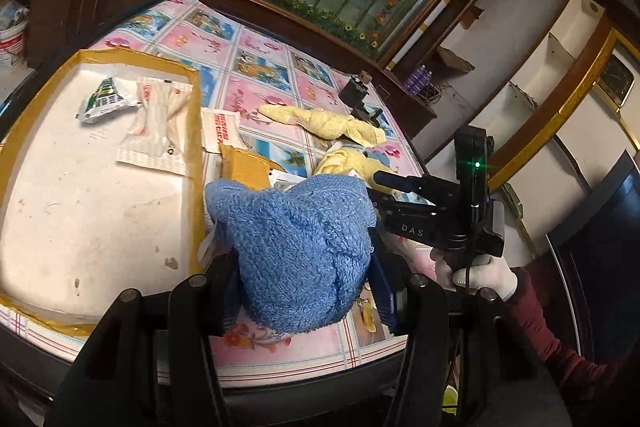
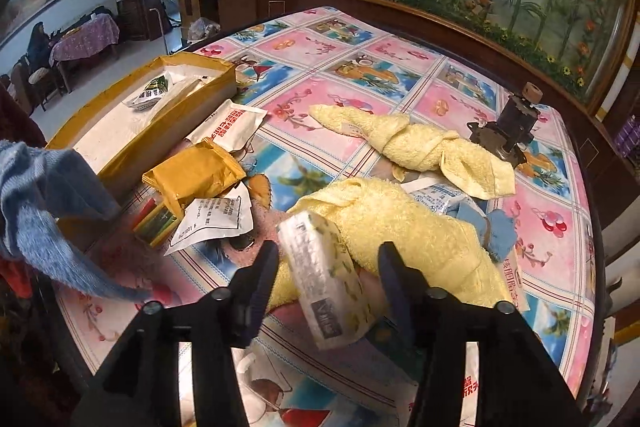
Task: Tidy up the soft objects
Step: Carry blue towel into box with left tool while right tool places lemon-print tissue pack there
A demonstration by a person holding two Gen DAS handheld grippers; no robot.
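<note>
My left gripper [image 1: 304,291] is shut on a fluffy blue towel [image 1: 296,239], which it holds bunched up above the table's near edge; the same blue towel [image 2: 48,179] hangs at the left of the right wrist view. My right gripper [image 2: 328,267] is open, its fingers on either side of a wrapped tissue pack [image 2: 320,267] that lies on a yellow towel [image 2: 400,223]. A second, knotted yellow towel [image 2: 416,143] lies farther back. In the left wrist view the right gripper [image 1: 374,189] shows just right of the blue towel, held by a gloved hand [image 1: 476,275].
A shallow white box with yellow-taped walls [image 1: 196,131] holds a few packets at the left. A brown parcel [image 2: 192,175], white packets [image 2: 216,219] and a small blue cloth [image 2: 496,227] litter the flowered tablecloth [image 2: 360,51]. A dark metal object [image 2: 512,123] stands at the back right.
</note>
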